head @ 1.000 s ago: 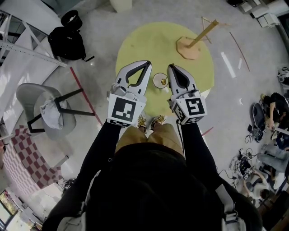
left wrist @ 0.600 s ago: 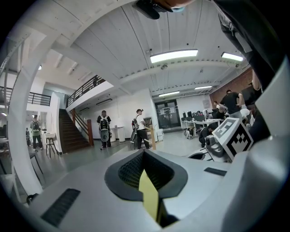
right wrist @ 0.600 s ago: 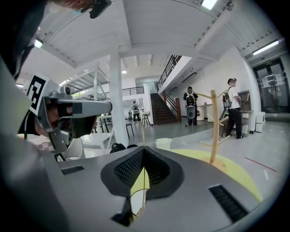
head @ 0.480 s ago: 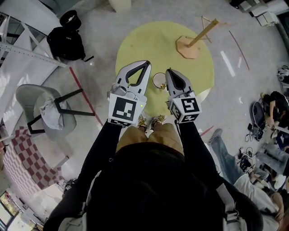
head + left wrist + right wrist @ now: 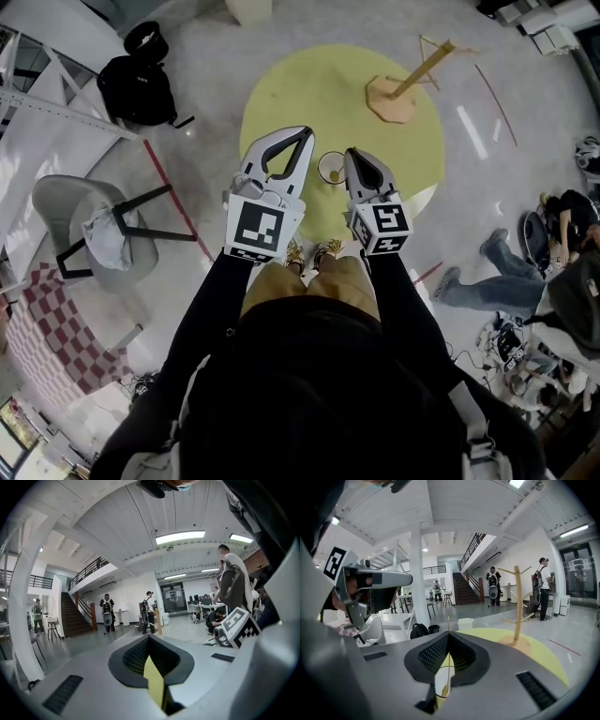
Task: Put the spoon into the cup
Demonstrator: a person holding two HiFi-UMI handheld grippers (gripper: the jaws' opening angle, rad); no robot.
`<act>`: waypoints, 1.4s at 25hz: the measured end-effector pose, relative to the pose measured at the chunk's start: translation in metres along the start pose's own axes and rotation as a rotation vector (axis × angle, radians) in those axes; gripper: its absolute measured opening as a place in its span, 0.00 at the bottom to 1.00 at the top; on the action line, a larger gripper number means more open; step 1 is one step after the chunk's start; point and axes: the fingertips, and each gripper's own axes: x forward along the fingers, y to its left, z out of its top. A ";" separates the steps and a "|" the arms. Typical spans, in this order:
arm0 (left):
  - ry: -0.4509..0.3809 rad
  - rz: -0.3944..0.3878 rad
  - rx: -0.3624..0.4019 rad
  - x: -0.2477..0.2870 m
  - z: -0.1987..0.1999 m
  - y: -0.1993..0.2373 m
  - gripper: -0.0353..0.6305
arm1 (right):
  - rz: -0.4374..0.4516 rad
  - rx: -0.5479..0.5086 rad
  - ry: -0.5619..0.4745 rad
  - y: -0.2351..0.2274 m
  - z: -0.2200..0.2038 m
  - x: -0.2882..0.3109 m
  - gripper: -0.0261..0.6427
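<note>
A small white cup (image 5: 329, 169) stands on the round yellow table (image 5: 309, 89), between my two grippers. My right gripper (image 5: 349, 154) is shut on the thin gold spoon (image 5: 448, 634). The spoon's handle runs upright through the jaws, and its bowl hangs below them over the pale cup (image 5: 439, 682). In the head view the spoon's bowl shows as a gold spot inside the cup. My left gripper (image 5: 306, 132) hovers just left of the cup with its jaws shut and nothing in them. In the left gripper view only a sliver of yellow table (image 5: 153, 686) shows below its jaws.
A wooden mug tree (image 5: 401, 92) stands on the far right of the table, also seen in the right gripper view as a wooden mug tree (image 5: 516, 609). On the floor to the left are a black backpack (image 5: 138, 86) and a grey chair (image 5: 94, 230). People sit on the floor at right.
My right gripper has sunk with the spoon and drawn closer to the cup. The left gripper has stayed put. People at the right have shifted.
</note>
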 end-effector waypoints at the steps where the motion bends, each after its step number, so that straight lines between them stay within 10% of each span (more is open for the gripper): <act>1: 0.000 0.001 0.000 0.000 0.000 0.000 0.08 | 0.002 0.000 0.009 0.001 -0.004 -0.001 0.08; 30: 0.015 -0.008 0.000 -0.015 -0.008 -0.009 0.08 | -0.034 -0.118 0.214 0.013 -0.067 -0.020 0.08; 35: 0.016 -0.008 0.000 -0.014 -0.008 -0.012 0.08 | -0.047 -0.108 0.209 0.009 -0.069 -0.022 0.31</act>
